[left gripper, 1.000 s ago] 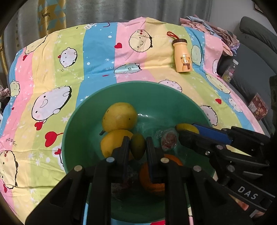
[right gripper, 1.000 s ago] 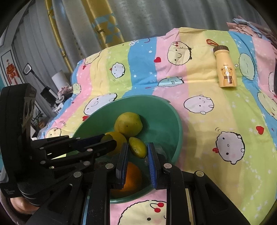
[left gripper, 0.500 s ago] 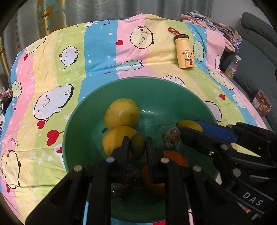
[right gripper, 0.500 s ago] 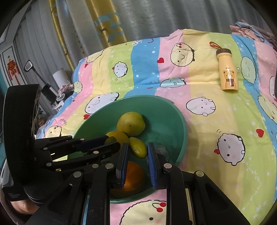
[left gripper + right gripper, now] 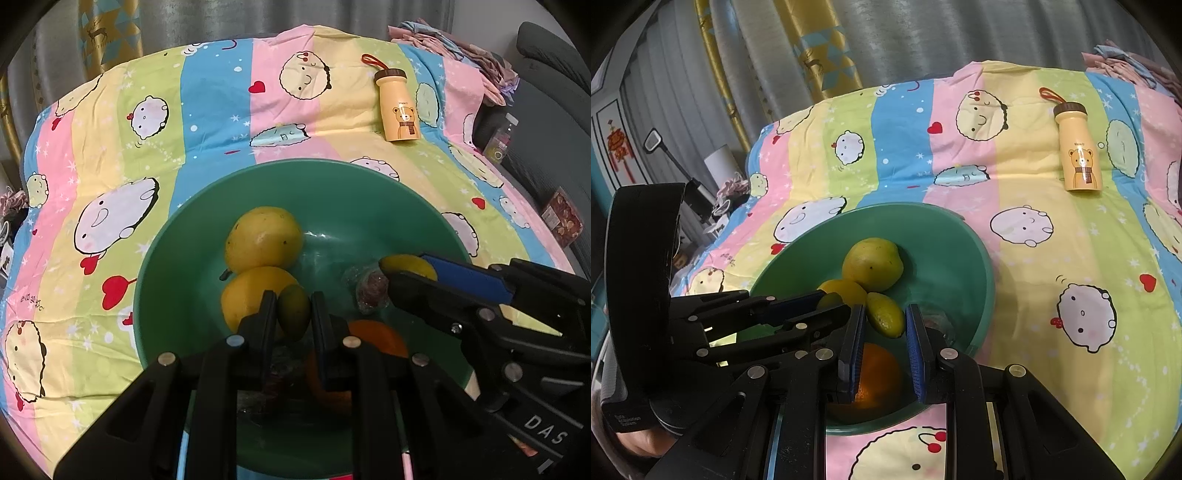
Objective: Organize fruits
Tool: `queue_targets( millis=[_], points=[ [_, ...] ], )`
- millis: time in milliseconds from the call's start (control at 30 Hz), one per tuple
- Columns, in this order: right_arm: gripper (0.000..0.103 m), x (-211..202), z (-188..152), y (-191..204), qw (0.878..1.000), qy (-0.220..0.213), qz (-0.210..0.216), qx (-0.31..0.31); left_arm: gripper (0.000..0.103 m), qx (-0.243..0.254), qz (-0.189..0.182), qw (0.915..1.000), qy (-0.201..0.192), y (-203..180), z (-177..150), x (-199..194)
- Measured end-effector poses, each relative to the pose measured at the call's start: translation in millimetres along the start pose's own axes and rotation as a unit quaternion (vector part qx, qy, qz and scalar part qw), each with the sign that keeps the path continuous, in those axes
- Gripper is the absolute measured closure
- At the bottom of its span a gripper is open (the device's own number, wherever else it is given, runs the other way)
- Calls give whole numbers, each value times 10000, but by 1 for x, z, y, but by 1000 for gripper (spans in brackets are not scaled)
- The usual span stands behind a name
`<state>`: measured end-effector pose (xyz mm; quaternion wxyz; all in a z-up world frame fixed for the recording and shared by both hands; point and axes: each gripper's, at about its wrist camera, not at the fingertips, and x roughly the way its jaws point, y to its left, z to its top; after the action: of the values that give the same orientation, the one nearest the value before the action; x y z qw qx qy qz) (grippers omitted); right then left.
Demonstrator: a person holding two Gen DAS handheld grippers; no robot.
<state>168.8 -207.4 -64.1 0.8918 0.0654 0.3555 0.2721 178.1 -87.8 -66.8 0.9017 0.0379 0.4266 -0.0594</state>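
Observation:
A green bowl (image 5: 177,258) (image 5: 960,236) sits on the striped cartoon bedspread. In it lie two big yellow fruits (image 5: 264,240) (image 5: 873,264), an orange (image 5: 380,338) (image 5: 877,373) and a wrapped dark item (image 5: 371,290). My left gripper (image 5: 293,314) is shut on a small green lime (image 5: 293,312) above the bowl. My right gripper (image 5: 884,317) is shut on a small yellow-green lemon (image 5: 886,319) over the bowl's near side. The lemon also shows in the left wrist view (image 5: 408,266), held in the right gripper's blue pads.
A yellow bear bottle (image 5: 397,105) (image 5: 1078,153) lies on the bedspread beyond the bowl. Folded clothes (image 5: 461,44) sit at the far right corner, a grey sofa (image 5: 554,110) to the right. Curtains hang behind the bed.
Both grippers have drawn back and up a little, so the bowl looks slightly farther. Each keeps its fruit. The fruit in the bowl has not moved.

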Motion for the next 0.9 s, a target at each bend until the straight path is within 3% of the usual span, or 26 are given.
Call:
queue_targets(
  millis=[900],
  points=[
    [79, 3, -5, -1, 10000, 25, 5, 0, 84, 197, 165, 9997, 56, -2, 2, 1]
  ],
)
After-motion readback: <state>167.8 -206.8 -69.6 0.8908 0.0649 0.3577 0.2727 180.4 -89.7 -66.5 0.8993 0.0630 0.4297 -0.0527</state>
